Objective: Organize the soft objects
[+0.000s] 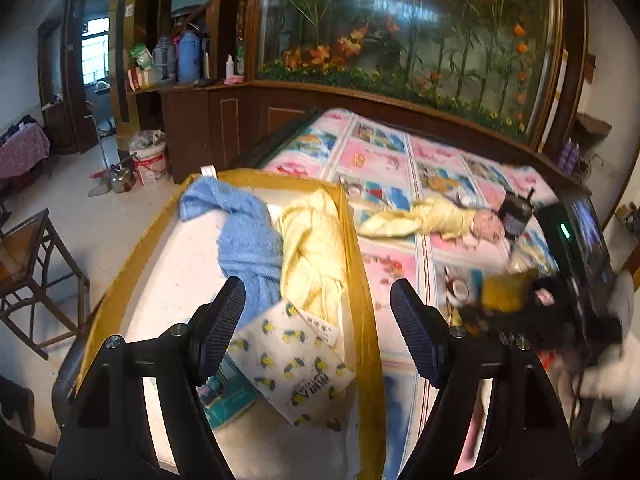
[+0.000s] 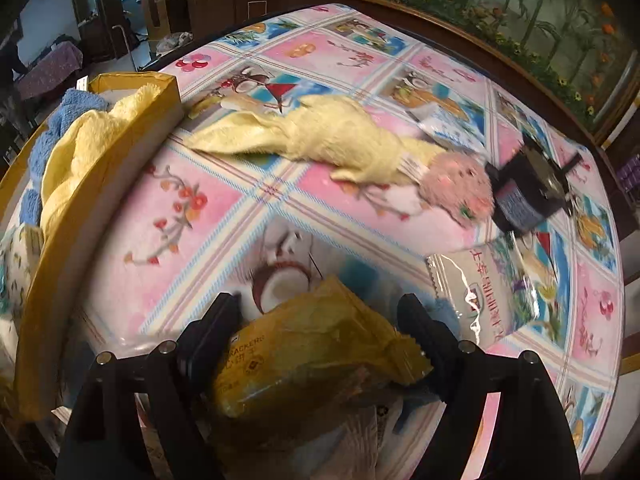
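A box with a yellow rim [image 1: 354, 240] sits at the table's left and holds a blue towel [image 1: 244, 236], a yellow cloth [image 1: 312, 252] and a lemon-print packet [image 1: 296, 364]. My left gripper [image 1: 318, 332] is open and empty above the box. A second yellow cloth [image 2: 340, 136] and a pink fluffy item [image 2: 456, 188] lie on the flowered tablecloth [image 2: 192, 216]. My right gripper [image 2: 320, 336] is closed on a yellow cracker packet [image 2: 304, 356] just above the table. It shows blurred in the left wrist view [image 1: 508, 290].
A clear printed packet [image 2: 488, 292] lies right of my right gripper. A small black device [image 2: 528, 192] sits beyond the pink item. A wooden cabinet with a flower display [image 1: 400, 40] backs the table. A chair [image 1: 36, 272] stands left of the box.
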Tool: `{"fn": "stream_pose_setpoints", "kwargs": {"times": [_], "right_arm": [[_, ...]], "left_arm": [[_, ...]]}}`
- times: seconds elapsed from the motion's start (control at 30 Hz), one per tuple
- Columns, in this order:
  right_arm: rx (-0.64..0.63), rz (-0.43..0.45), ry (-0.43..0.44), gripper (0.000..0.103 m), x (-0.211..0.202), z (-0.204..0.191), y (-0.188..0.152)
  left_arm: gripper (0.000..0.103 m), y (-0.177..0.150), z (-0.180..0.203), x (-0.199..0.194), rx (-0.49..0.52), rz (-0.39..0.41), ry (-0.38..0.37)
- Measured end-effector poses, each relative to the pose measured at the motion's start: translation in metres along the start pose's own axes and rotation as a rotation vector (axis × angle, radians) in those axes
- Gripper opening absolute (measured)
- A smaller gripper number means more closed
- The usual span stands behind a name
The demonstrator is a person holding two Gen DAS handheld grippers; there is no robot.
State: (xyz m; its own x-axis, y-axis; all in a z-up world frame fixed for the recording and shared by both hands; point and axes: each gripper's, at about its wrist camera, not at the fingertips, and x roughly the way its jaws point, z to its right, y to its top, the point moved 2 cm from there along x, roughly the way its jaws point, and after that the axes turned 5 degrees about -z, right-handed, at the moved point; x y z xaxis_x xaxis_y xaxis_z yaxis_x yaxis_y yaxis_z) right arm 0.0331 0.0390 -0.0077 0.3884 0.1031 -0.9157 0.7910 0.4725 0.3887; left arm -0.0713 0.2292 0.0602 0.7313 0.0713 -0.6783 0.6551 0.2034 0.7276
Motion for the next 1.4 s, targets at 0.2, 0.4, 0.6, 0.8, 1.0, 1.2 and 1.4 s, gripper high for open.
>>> {"fn": "stream_pose_setpoints", "kwargs": {"times": [0.2, 0.4, 0.6, 0.8, 1.0, 1.2, 1.4], "right_arm": [[0.075, -0.037, 0.068, 0.086, -0.012, 0.029, -0.038], [0.196, 0.083, 0.183, 0.086, -0.051, 0.070, -0.065], [0.215, 0.149, 0.194, 0.086, -0.074, 0.076, -0.084], [0.186, 0.190, 0.246, 0.086, -0.089, 0.056, -0.100], [0.084, 0.192, 0.273, 0.086, -0.105, 0.032, -0.117], [0.120, 0.149, 0.463, 0.086, -0.099, 0.023, -0.122], [0.239, 0.077, 0.583, 0.085, -0.053, 0.025, -0.100]], "left_arm": [[0.076, 0.008, 0.004, 0.041, 0.025, -0.139, 0.075], [0.079, -0.005, 0.024, 0.063, 0.107, -0.249, 0.077], [0.079, -0.019, 0.042, 0.061, 0.172, -0.279, -0.030], [0.079, -0.024, 0.059, 0.058, 0.253, -0.275, -0.081], [0.079, -0.017, 0.043, 0.065, 0.128, -0.300, -0.132], [0.079, -0.011, 0.044, -0.010, 0.152, -0.112, -0.200], [0.079, -0.021, 0.060, -0.029, 0.210, -0.149, -0.297]]}}
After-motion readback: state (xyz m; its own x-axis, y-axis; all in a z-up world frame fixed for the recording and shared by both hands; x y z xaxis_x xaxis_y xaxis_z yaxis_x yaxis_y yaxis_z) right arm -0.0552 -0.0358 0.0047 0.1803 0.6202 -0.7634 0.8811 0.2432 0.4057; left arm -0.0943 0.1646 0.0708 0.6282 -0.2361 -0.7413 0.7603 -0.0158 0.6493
